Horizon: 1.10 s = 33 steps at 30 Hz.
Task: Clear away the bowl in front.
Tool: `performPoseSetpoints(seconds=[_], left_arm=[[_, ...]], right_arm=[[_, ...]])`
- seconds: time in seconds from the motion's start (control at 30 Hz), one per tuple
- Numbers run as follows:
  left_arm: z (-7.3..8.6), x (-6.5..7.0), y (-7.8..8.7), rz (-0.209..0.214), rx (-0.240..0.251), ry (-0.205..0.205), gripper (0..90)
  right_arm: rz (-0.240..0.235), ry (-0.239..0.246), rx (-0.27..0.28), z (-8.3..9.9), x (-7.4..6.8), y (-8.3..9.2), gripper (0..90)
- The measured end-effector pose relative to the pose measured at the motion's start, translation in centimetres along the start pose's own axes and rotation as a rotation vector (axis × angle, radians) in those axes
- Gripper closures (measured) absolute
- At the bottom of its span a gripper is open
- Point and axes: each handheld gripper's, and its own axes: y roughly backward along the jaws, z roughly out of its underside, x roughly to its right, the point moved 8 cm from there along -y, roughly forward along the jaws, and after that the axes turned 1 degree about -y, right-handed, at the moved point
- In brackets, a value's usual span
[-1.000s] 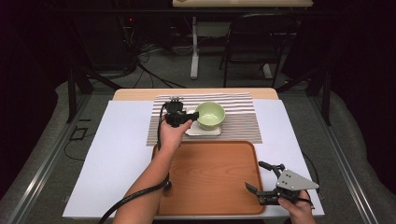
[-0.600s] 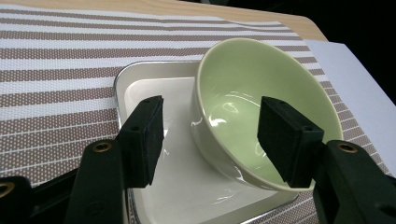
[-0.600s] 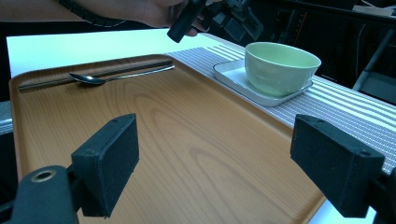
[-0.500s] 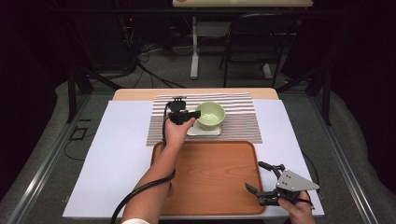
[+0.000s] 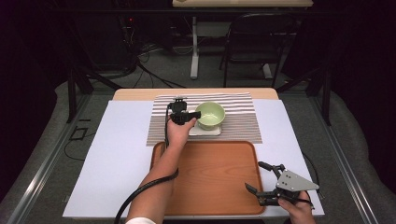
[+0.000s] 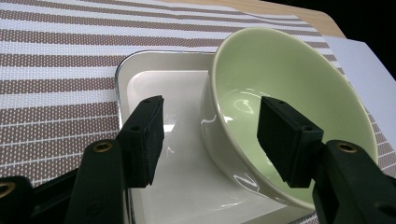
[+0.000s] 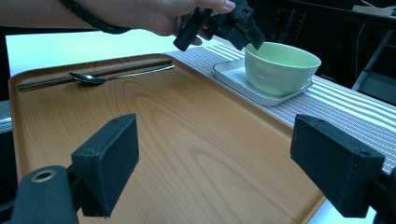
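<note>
— The left gripper (image 5: pixel 190 115) is down at the green bowl (image 5: pixel 210 114), which sits on the white dish (image 5: pixel 206 130) mid-placemat (image 5: pixel 243 123), near the table's far edge.

— Risk?

— The bowl could tip or skid off that dish if one pad pushes the wall first.

— Gripping?

— No: jaws wide apart, straddling the rim, pads (image 6: pixel 145 135) clear. The right gripper (image 5: pixel 263 182) hangs spread at the tray's (image 5: pixel 210 177) near right corner, empty.

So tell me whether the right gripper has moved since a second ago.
No. The right gripper sits at the same spot over the tray's near right corner.
</note>
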Motion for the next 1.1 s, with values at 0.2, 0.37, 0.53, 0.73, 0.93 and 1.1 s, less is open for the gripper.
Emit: performPoseSetpoints(seconds=[0.2, 0.37, 0.53, 0.73, 0.93, 1.1], left_arm=[[0.1, 0.0, -0.7, -0.007, -0.003, 0.016, 44.5], [0.5, 0.1, -1.5, -0.012, -0.016, 0.015, 46.8], [0.7, 0.1, -2.0, -0.021, -0.024, 0.016, 49.7], [0.8, 0.1, -2.5, -0.037, -0.026, 0.021, 56.4], [0.8, 0.3, -3.0, -0.044, -0.014, 0.008, 60.3], [0.9, 0.7, -3.4, -0.053, -0.011, -0.005, 63.9]], right_arm=[[-0.001, 0.0, 0.0, 0.0, 0.0, 0.0, 14.9], [-0.001, -0.001, 0.001, 0.0, 0.0, 0.0, 14.9], [-0.002, -0.001, 0.001, 0.0, 0.0, 0.0, 14.9], [-0.002, -0.001, 0.001, 0.0, 0.0, 0.0, 14.9], [-0.002, -0.001, 0.002, 0.0, 0.0, 0.0, 14.9], [-0.002, -0.001, 0.001, 0.0, 0.0, 0.0, 14.9]])
